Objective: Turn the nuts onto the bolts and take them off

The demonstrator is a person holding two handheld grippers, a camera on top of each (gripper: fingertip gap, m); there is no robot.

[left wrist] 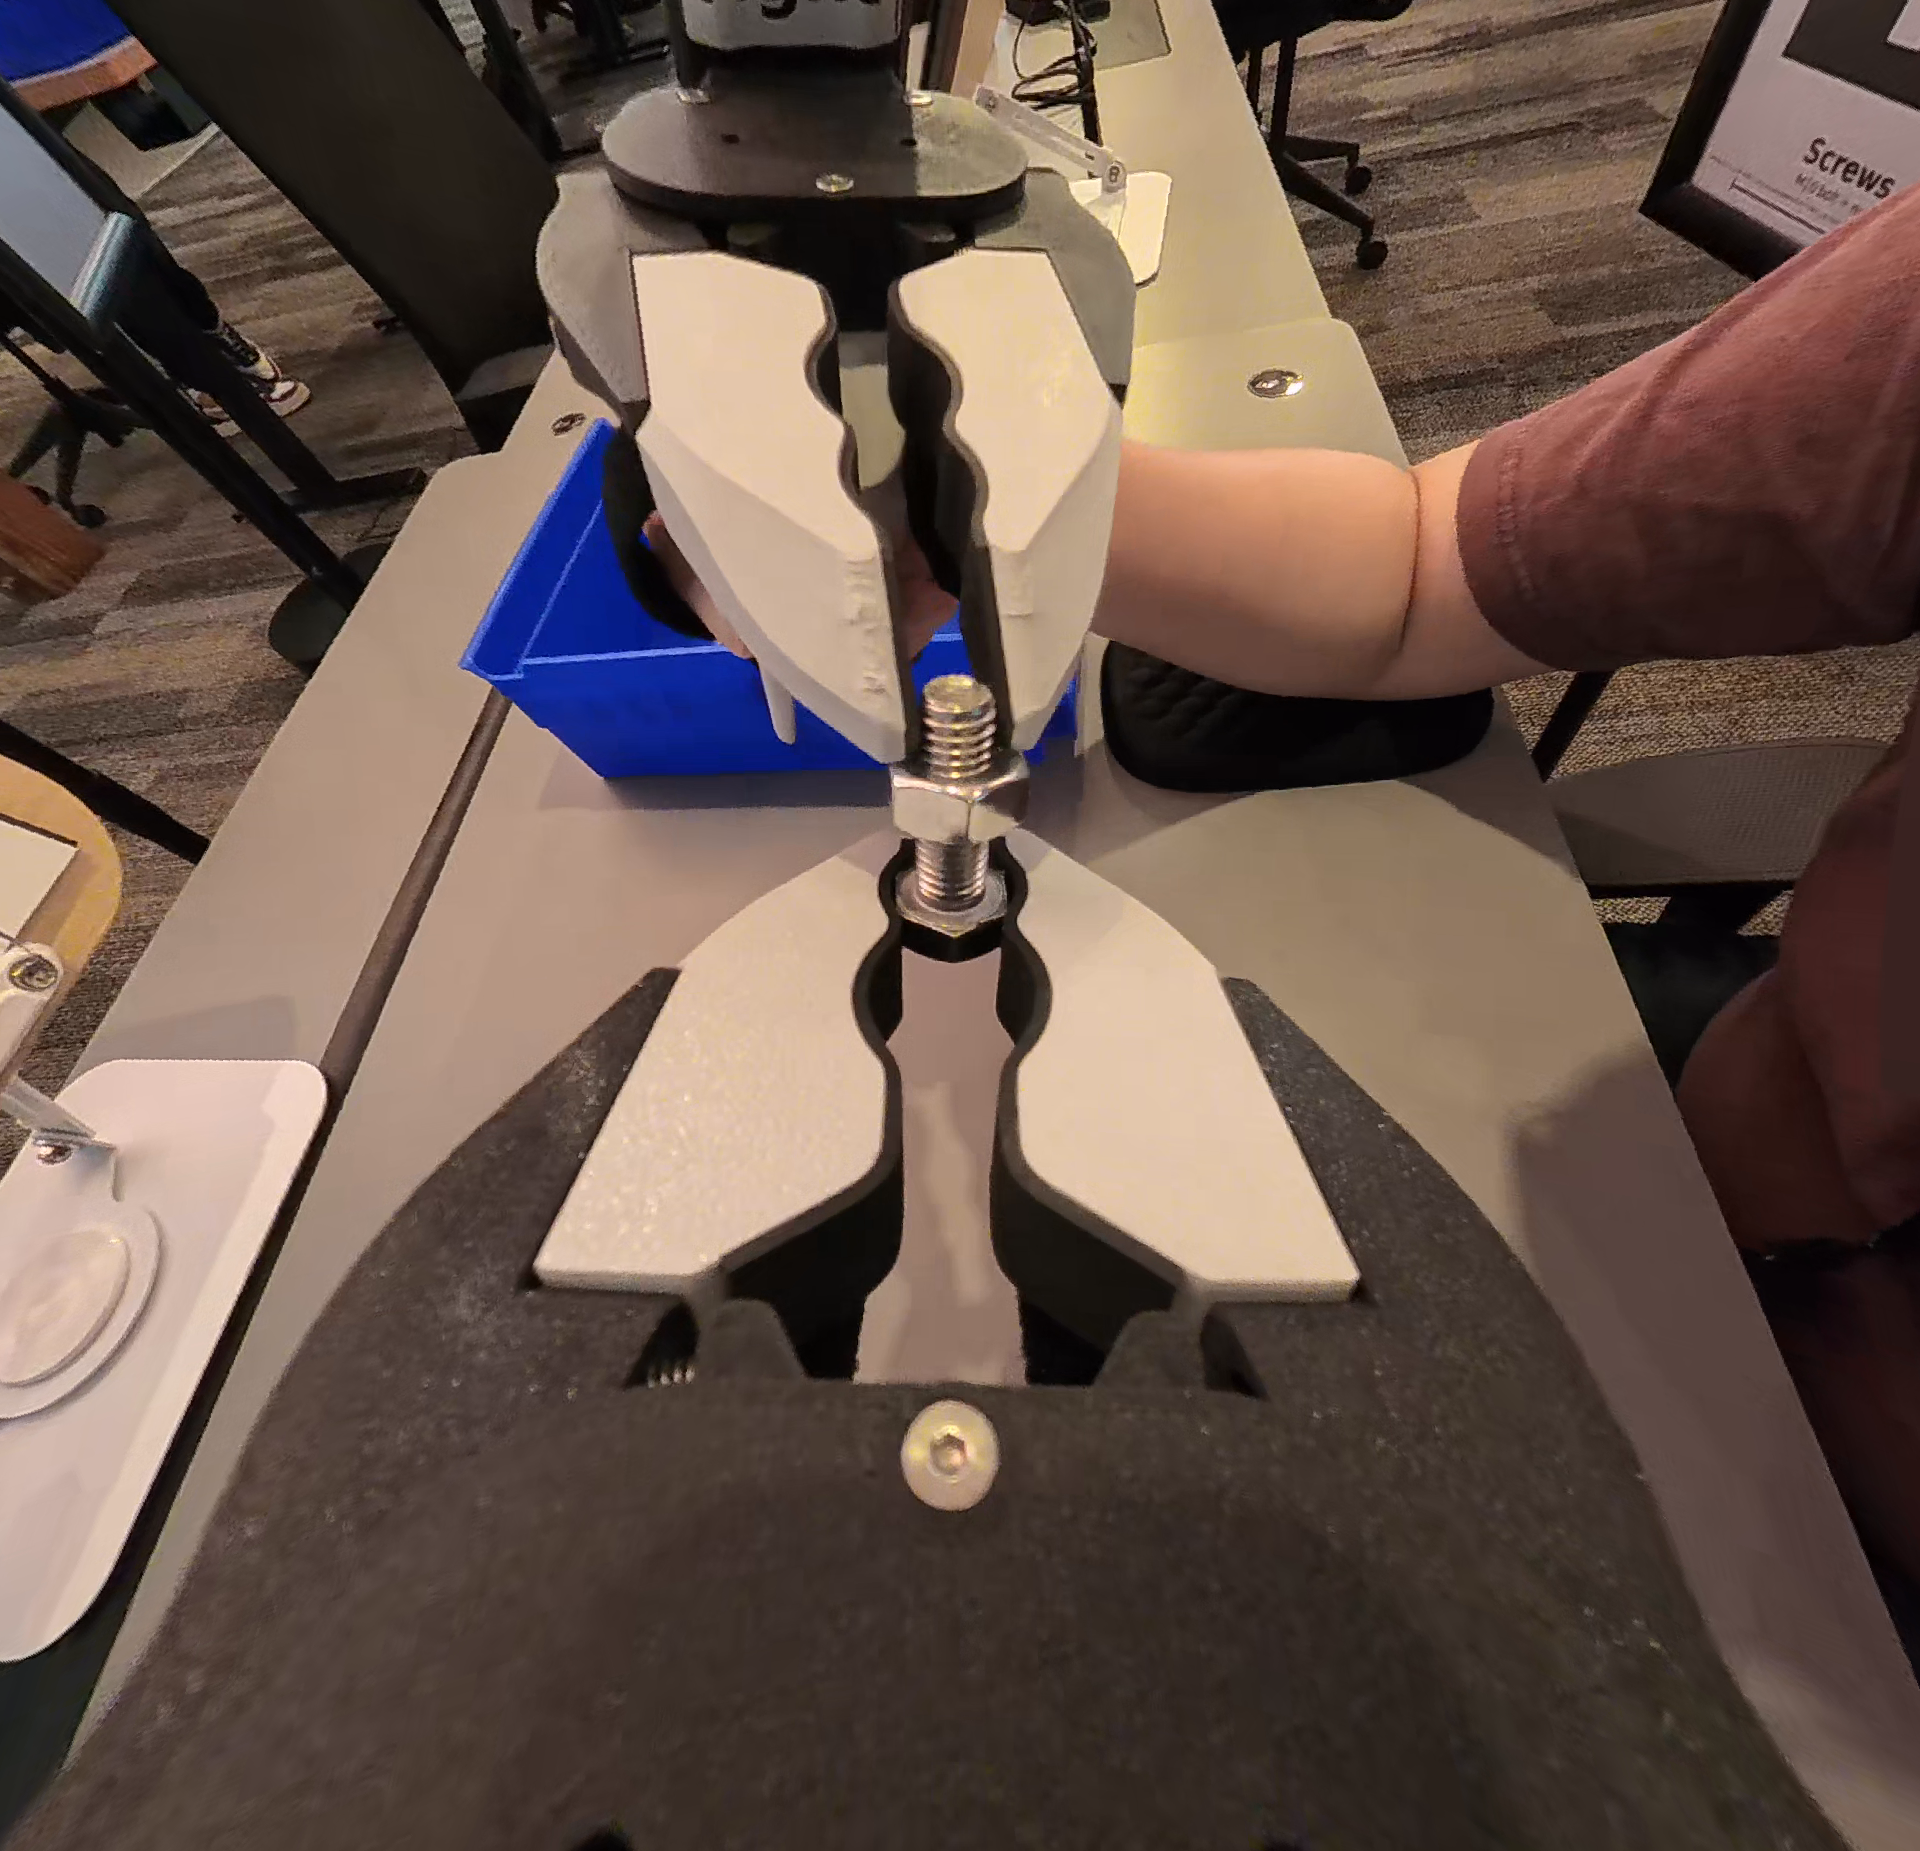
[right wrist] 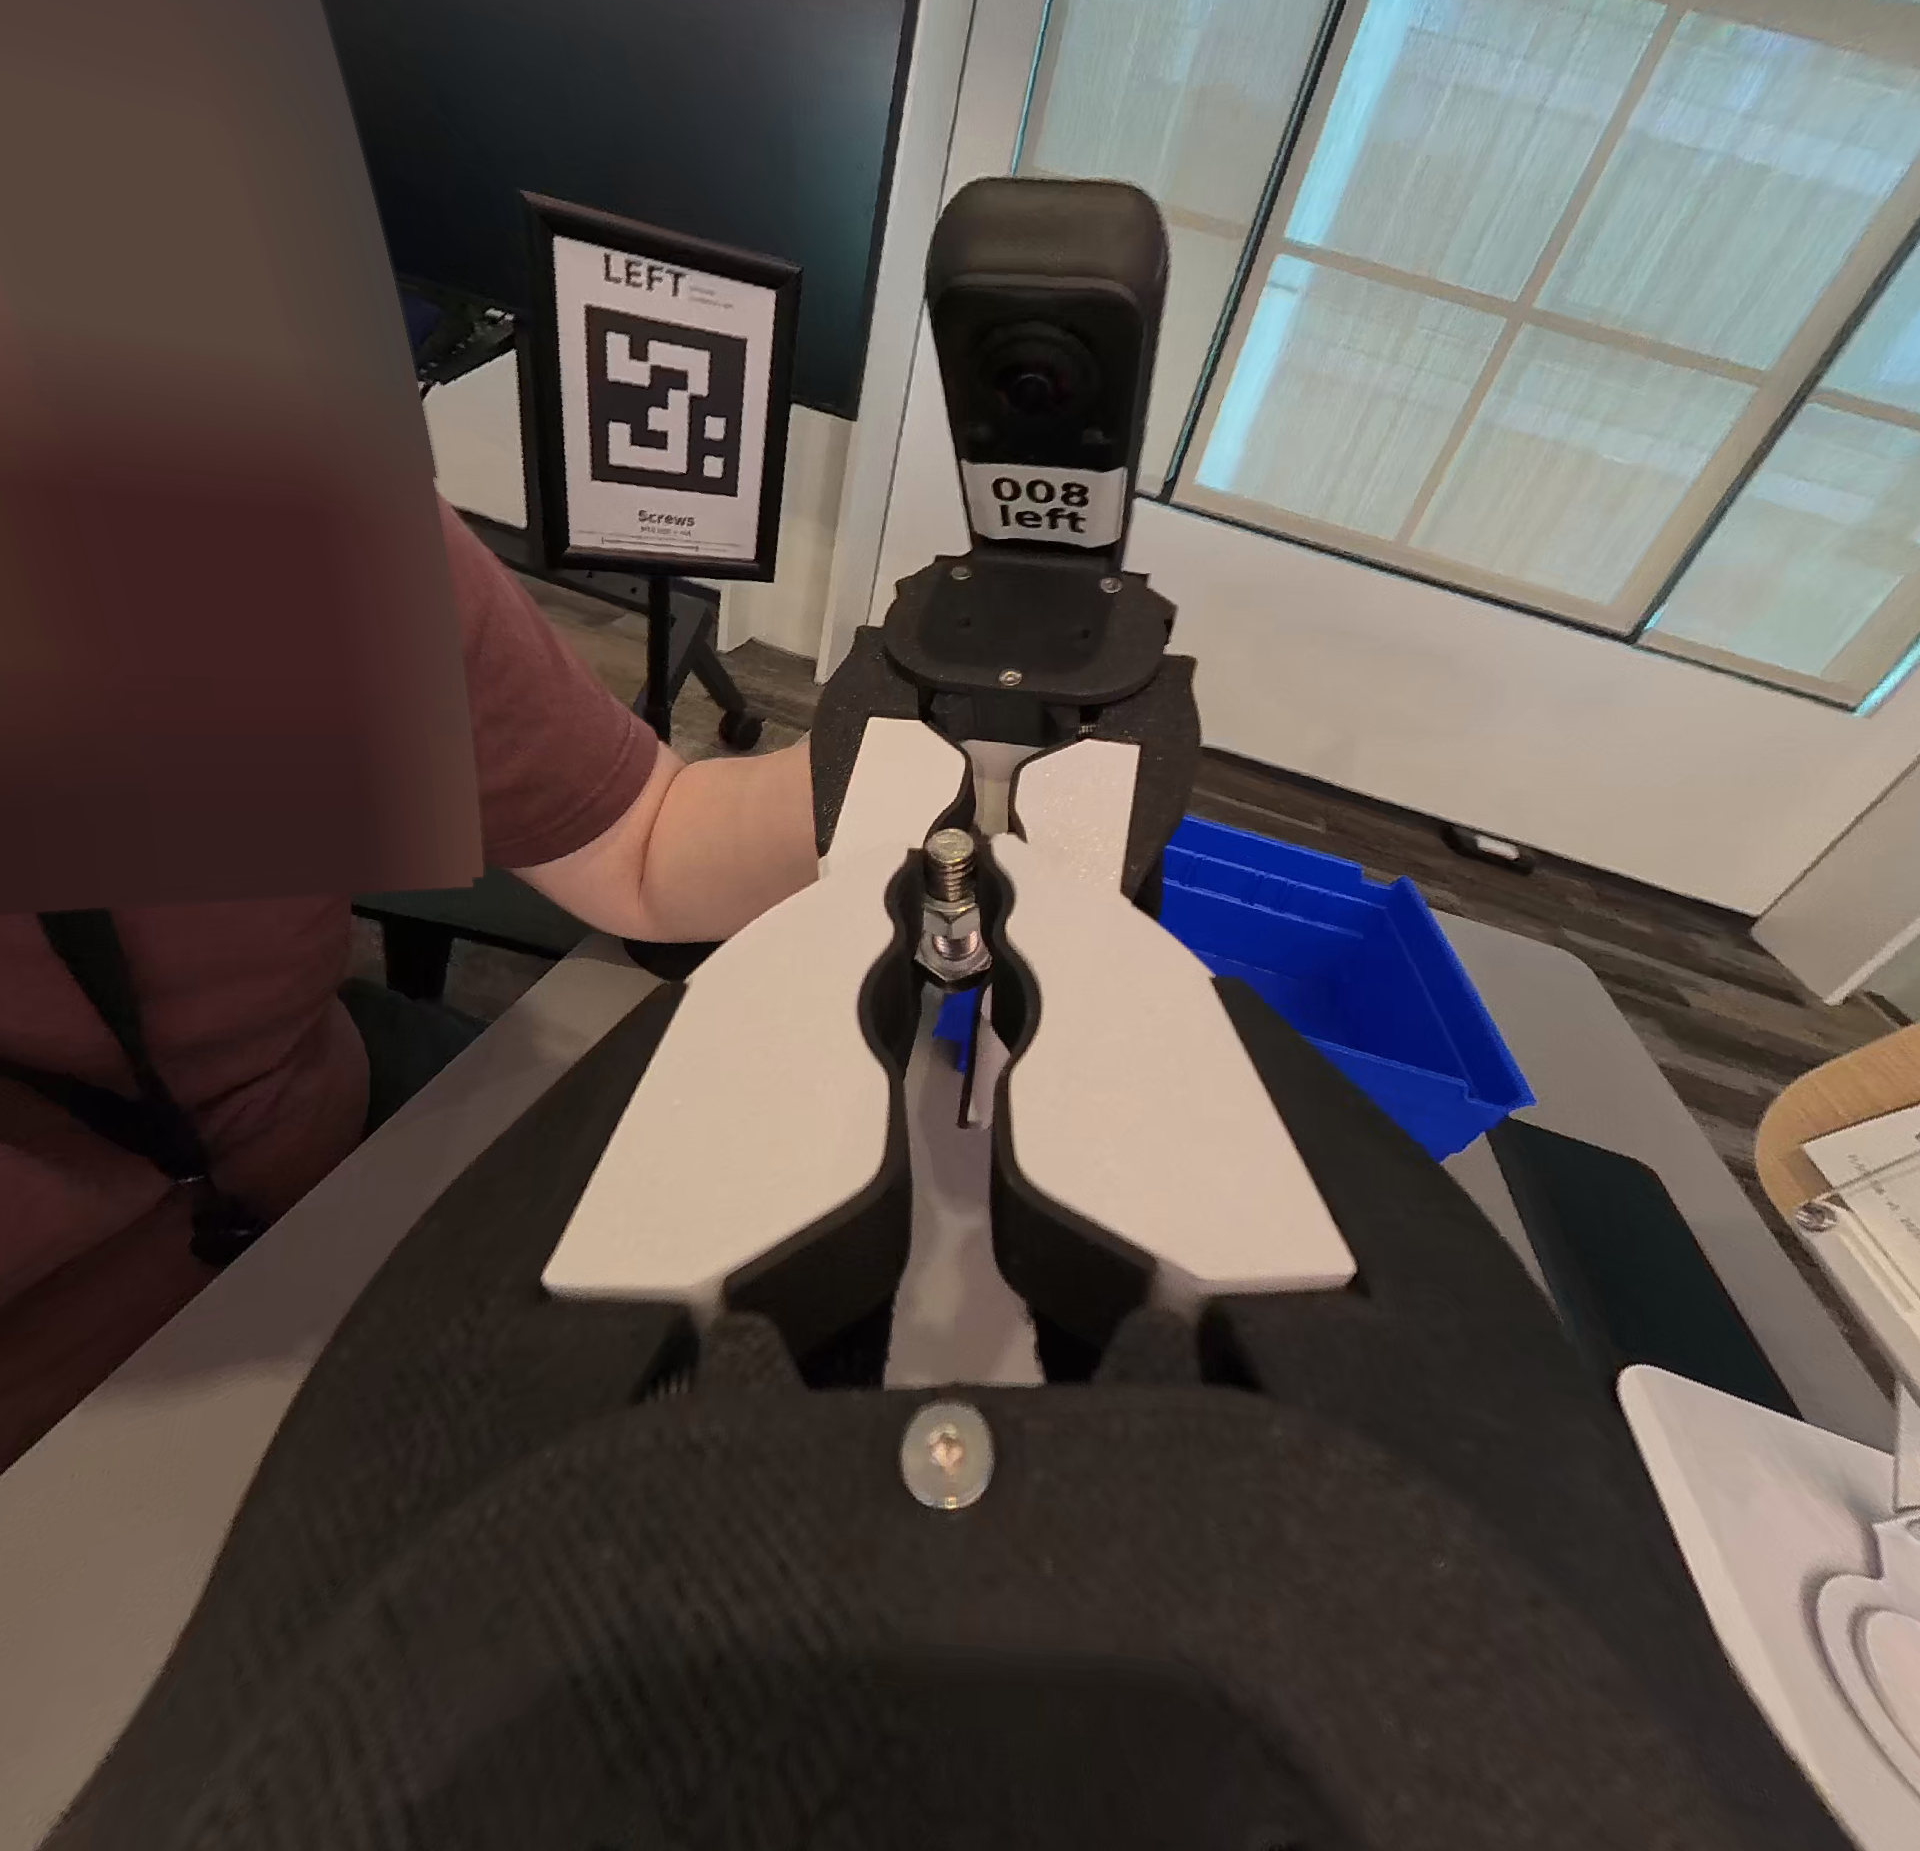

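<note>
We hold the bolt (left wrist: 951, 871) by its head end in the left gripper (left wrist: 951, 918), whose fingers are closed to a narrow gap around the bolt head, so that the threaded shank projects straight ahead of the fingertips and cannot turn. The right gripper (left wrist: 940, 736) meets it tip to tip from the opposite side; its jaws are nearly closed and straddle the free end of the shank, with the fingertips resting against the hex nut (left wrist: 958, 799). Whether they actually clamp the nut or only touch it, we cannot tell from either view. The nut sits partway along the thread, between the two sets of fingertips, with bare thread showing on both sides of it. In the right wrist view the bolt (right wrist: 948, 908) lies inside the notched gap of the right gripper (right wrist: 951, 871), and the left gripper (right wrist: 992, 819) stands just beyond it. We judge this opposed arrangement to serve rotation: one tool fixes the bolt while the other drives the nut along the shared axis. Behind the right gripper stands a blue bin (left wrist: 623, 658), on a grey table (left wrist: 1299, 970). A white pad (left wrist: 156, 1334) lies to the left of the left gripper. The room has patterned carpet, a framed marker sign (right wrist: 665, 399) and a large window (right wrist: 1558, 295).
</note>
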